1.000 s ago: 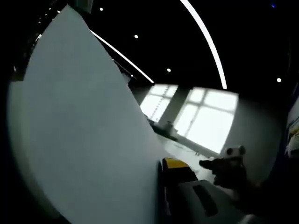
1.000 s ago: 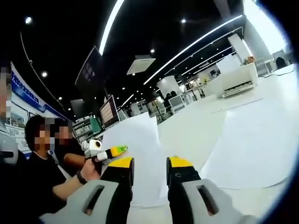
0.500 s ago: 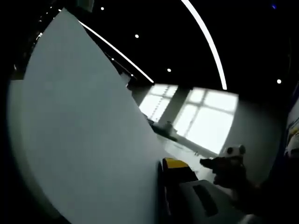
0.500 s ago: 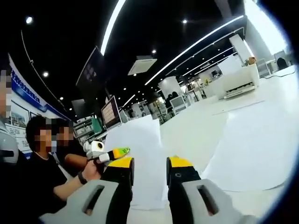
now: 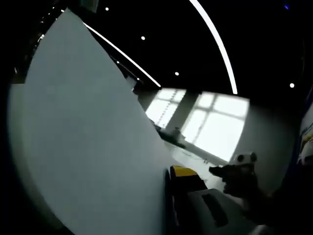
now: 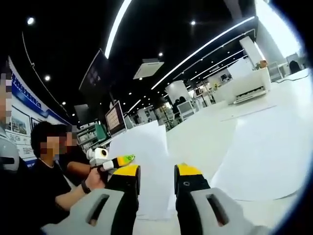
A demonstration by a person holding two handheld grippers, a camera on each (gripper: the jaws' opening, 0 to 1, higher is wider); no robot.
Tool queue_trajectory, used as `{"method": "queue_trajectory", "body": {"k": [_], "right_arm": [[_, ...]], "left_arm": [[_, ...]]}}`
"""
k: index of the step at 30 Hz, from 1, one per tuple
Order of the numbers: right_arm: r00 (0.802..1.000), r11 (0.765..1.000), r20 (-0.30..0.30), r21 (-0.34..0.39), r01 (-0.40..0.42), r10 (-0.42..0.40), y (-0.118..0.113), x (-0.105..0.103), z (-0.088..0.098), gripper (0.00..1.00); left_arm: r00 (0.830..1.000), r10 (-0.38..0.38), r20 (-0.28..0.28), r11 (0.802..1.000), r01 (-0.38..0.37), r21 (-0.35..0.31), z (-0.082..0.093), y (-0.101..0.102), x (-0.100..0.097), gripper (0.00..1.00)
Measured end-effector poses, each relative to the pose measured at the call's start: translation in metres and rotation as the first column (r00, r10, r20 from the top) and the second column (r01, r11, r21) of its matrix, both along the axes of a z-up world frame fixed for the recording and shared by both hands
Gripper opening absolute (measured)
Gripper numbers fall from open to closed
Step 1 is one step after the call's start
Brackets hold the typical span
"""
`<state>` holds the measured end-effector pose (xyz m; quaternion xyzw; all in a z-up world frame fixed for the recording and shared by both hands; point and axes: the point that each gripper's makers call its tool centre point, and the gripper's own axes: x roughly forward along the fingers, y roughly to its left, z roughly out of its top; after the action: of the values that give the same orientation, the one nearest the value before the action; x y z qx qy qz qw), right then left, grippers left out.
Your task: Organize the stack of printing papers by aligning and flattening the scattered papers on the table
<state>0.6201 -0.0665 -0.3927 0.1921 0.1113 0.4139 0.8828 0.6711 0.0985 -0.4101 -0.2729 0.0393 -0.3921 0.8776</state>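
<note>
White paper fills the left of the left gripper view: a sheet point(image 5: 88, 142) stands up on edge, hiding one jaw of the left gripper point(image 5: 168, 196). One yellow-tipped jaw shows just right of the sheet's lower edge, pressed against it, so the gripper appears clamped on the paper, though the second jaw cannot be seen. Further right a dim hand point(image 5: 242, 183) holds another gripper, its details lost in shadow against two bright windows point(image 5: 205, 120).

In the right gripper view, two seated people point(image 6: 51, 169) at far left are partly cut off; one holds a green-tipped gripper point(image 6: 115, 160). The right gripper point(image 6: 155, 178) rises from the bottom with both yellow-tipped jaws parted by a clear gap and nothing between them. Behind the jaws one sheet of paper point(image 6: 144, 156) rises from the white table point(image 6: 205, 139); a second, flatter sheet point(image 6: 266, 152) lies to the right, its far side cut off by the view's edge. Whether more sheets lie beneath either cannot be told.
</note>
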Motion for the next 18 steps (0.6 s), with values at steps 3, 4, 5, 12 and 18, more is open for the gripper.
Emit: {"method": "queue_trajectory", "body": {"k": [3,4,5,12,18], "right_arm": [[1.000,1.000,0.000,0.000,0.006,-0.006,-0.002,0.001,0.000,0.23],[1.000,1.000,0.002,0.000,0.009,-0.009,-0.003,0.000,0.001,0.23],[1.000,1.000,0.002,0.000,0.013,-0.013,-0.004,0.001,0.001,0.23],[1.000,1.000,0.005,0.002,0.026,-0.026,-0.007,0.001,0.002,0.23],[0.999,0.998,0.014,-0.035,0.050,-0.049,-0.015,0.007,-0.002,0.23]], "left_arm": [[1.000,0.000,0.001,1.000,0.000,-0.001,0.000,0.000,0.000,0.10],[1.000,0.000,0.001,1.000,0.000,-0.001,0.000,0.000,0.000,0.10],[1.000,0.000,0.001,1.000,0.000,-0.001,0.000,0.000,-0.001,0.10],[1.000,0.000,0.001,1.000,0.000,-0.001,0.000,0.000,0.000,0.10],[1.000,-0.001,0.001,1.000,0.001,-0.002,0.000,0.001,0.000,0.10]]}}
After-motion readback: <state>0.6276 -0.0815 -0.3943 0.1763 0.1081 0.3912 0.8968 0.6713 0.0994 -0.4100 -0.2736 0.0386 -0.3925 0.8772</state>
